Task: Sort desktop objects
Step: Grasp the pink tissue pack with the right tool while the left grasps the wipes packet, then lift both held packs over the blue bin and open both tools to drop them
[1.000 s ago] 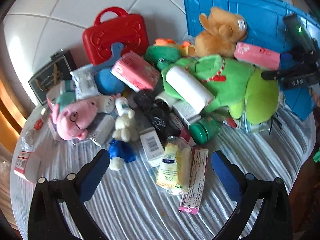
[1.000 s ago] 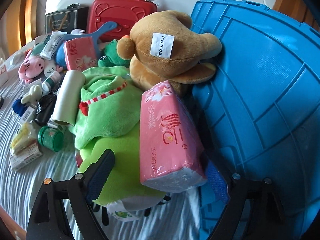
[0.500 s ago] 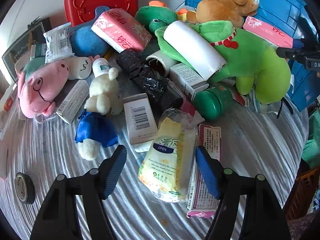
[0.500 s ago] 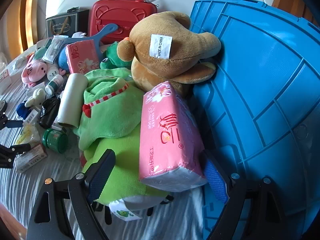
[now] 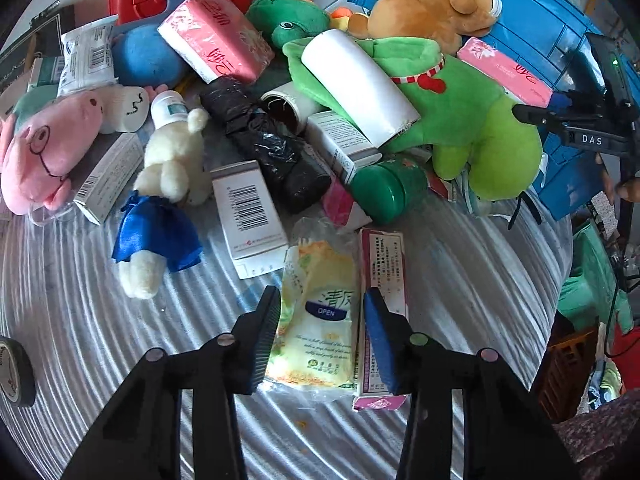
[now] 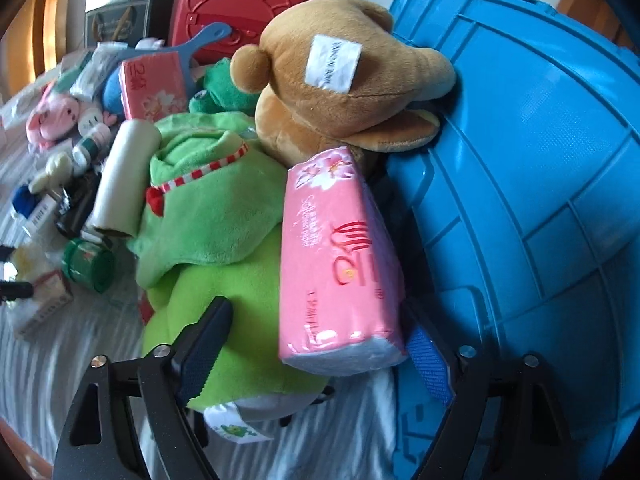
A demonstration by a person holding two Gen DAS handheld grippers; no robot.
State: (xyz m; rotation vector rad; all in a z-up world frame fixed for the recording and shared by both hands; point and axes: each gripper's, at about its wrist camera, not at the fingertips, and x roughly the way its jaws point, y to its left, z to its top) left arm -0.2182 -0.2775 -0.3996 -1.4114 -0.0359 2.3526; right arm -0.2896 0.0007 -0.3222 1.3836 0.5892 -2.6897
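A home – plush toys (image 5: 460,120), tissue packs (image 6: 340,264), striped tablecloth (image 5: 460,280), tiled floor.

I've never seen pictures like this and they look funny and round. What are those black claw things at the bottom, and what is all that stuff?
Those black claws are grippers, tools with two fingers that a person holds, one in each hand. Each has a small camera looking forward along its fingers, and the lens bends the picture round.

One picture comes from the left gripper. Its fingers stand on either side of a yellow wipes pack lying on the striped table, but it isn't clear they are squeezing it.

The other comes from the right gripper. It is open around a pink tissue pack, which leans between a green plush toy and a blue crate.

The table is piled with toys, boxes and bottles, like a brown teddy and a pink pig.
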